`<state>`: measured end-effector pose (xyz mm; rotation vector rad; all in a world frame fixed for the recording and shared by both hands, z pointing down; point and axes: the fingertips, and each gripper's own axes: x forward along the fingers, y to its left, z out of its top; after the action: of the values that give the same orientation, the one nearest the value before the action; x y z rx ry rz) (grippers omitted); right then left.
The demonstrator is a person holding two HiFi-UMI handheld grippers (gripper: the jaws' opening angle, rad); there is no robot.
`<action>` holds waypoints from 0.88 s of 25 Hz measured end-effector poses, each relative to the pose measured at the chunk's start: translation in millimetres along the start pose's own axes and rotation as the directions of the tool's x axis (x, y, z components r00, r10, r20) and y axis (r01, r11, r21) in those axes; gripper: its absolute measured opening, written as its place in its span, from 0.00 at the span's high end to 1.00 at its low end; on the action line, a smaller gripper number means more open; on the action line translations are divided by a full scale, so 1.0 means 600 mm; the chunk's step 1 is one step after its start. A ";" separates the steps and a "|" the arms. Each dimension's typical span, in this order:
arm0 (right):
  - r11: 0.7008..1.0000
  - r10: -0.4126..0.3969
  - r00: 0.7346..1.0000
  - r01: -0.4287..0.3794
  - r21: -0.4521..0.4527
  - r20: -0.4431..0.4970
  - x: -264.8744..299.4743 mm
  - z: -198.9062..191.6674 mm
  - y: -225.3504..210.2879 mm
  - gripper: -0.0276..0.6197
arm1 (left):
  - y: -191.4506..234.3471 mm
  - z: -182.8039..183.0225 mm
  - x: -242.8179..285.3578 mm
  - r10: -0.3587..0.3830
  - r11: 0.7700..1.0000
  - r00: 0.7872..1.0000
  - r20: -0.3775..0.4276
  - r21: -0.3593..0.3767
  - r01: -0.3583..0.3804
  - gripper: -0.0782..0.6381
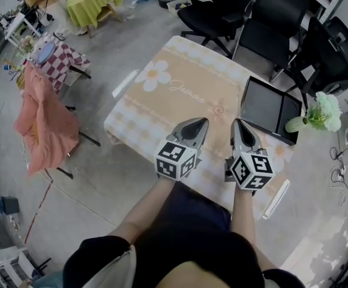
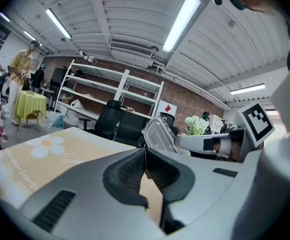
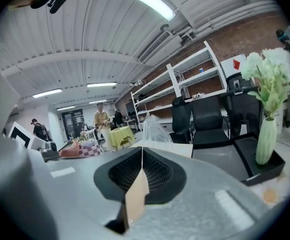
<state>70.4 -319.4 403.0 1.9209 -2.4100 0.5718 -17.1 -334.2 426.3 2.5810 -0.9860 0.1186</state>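
Note:
My left gripper [image 1: 199, 123] and right gripper [image 1: 237, 123] hover side by side over the near edge of a table with a beige flowered cloth [image 1: 180, 86], both pointing away from me. In the left gripper view the ribbed pads [image 2: 130, 171] meet at the tip, so the left gripper [image 2: 145, 150] is shut with nothing in it. The right gripper [image 3: 142, 151] is shut too, and only a sliver of tablecloth shows through the gap behind its pads. A black tray [image 1: 267, 108] lies just ahead of the right gripper, apart from it.
A pale vase of white-green flowers [image 1: 321, 114] stands at the tray's right end [image 3: 270, 171]. Black office chairs [image 1: 222, 11] line the table's far side. To the left are a pink cloth on a rack [image 1: 42, 119], a checkered table [image 1: 60, 59] and a yellow-green table [image 1: 93, 2].

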 end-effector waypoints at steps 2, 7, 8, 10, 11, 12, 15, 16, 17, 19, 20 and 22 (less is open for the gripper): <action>1.000 -0.027 0.998 0.028 -0.013 0.048 -0.012 0.020 -0.008 0.94 | -0.009 0.017 0.002 -0.012 1.000 1.000 0.019 0.023 0.011 0.87; 0.994 -0.095 0.985 0.102 -0.042 0.147 -0.046 0.062 -0.026 0.94 | -0.020 0.061 -0.001 -0.020 0.995 0.997 0.068 0.100 0.013 0.87; 0.991 -0.111 0.980 0.121 -0.052 0.164 -0.054 0.069 -0.030 0.94 | -0.022 0.067 -0.002 -0.020 0.993 0.997 0.076 0.119 0.011 0.87; 0.986 -0.139 0.972 0.154 -0.067 0.190 -0.067 0.077 -0.039 0.94 | -0.024 0.078 -0.002 -0.019 0.988 0.996 0.089 0.155 0.005 0.87; 0.984 -0.149 0.969 0.165 -0.071 0.196 -0.073 0.078 -0.042 0.94 | -0.025 0.081 -0.002 -0.018 0.986 0.995 0.094 0.170 0.001 0.87; 0.982 -0.156 0.968 0.173 -0.074 0.198 -0.077 0.078 -0.045 0.94 | -0.026 0.084 -0.002 -0.016 0.984 0.995 0.100 0.181 -0.003 0.87; 0.978 -0.175 0.966 0.193 -0.079 0.191 -0.089 0.073 -0.055 0.94 | -0.029 0.086 -0.003 -0.007 0.981 0.994 0.110 0.192 -0.014 0.87; 0.976 -0.183 0.965 0.202 -0.083 0.189 -0.093 0.072 -0.058 0.94 | -0.030 0.085 -0.004 -0.005 0.981 0.994 0.111 0.193 -0.016 0.87; 0.974 -0.191 0.963 0.211 -0.087 0.189 -0.097 0.071 -0.060 0.94 | -0.031 0.085 -0.004 -0.003 0.981 0.994 0.112 0.194 -0.019 0.87; 0.970 -0.205 0.960 0.225 -0.092 0.190 -0.104 0.070 -0.065 0.94 | -0.033 0.085 -0.005 0.002 0.980 0.993 0.119 0.198 -0.026 0.87; 0.969 -0.210 0.959 0.230 -0.093 0.190 -0.106 0.070 -0.067 0.94 | -0.033 0.086 -0.005 0.003 0.980 0.992 0.124 0.199 -0.028 0.87; 0.966 -0.220 0.957 0.240 -0.094 0.189 -0.111 0.068 -0.071 0.94 | -0.034 0.087 -0.005 0.004 0.979 0.991 0.130 0.200 -0.030 0.87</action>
<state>136.1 -276.3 361.6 2.2439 -2.2067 0.2550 -8.8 -337.8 370.9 2.7954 -1.0941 0.0593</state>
